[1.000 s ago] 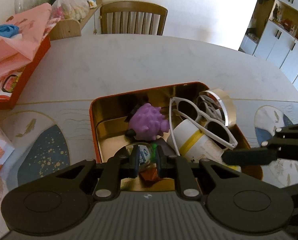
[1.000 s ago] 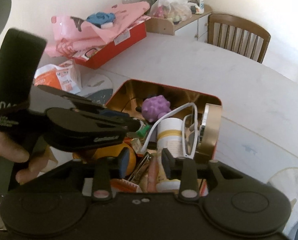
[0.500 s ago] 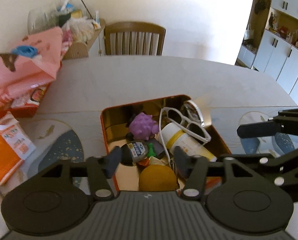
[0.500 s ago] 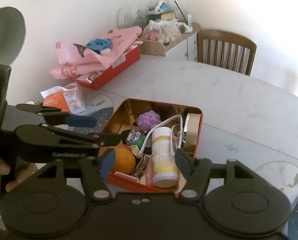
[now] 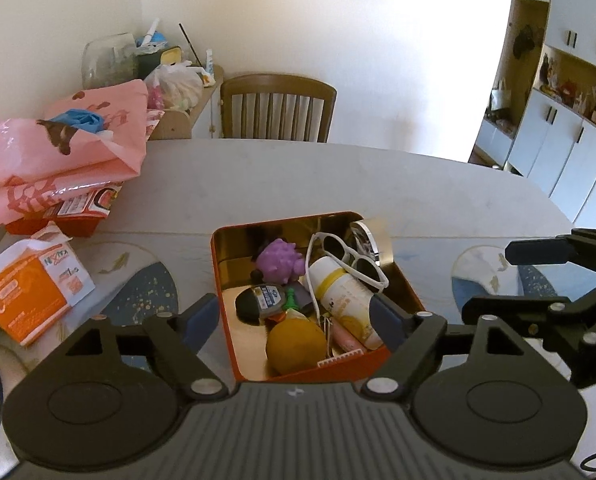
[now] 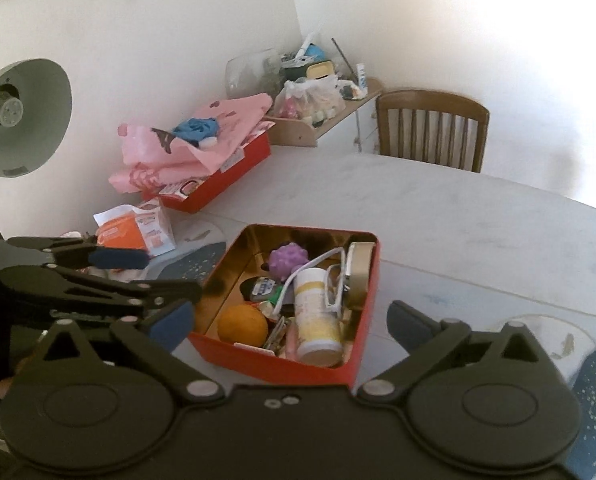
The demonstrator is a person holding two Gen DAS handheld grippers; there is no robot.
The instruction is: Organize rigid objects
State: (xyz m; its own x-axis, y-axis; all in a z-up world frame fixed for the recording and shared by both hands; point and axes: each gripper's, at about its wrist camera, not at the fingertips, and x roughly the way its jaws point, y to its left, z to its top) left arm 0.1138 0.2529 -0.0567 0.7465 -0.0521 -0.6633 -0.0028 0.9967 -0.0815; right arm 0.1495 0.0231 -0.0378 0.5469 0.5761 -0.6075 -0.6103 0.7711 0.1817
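Two grippers hang spread wide and empty above the near rim of the red tin. At far left an orange packet lies by the table's edge, its print reading roughly "NEXTYX"; beyond it sits a red box under pink bags. The left gripper and right gripper have both drawn back and up since a second ago, when their tips were nearly together low in the tin. Inside lie a purple ball, orange ball, white sunglasses and yellow-banded bottle. Bare tabletop stretches behind and rightward.
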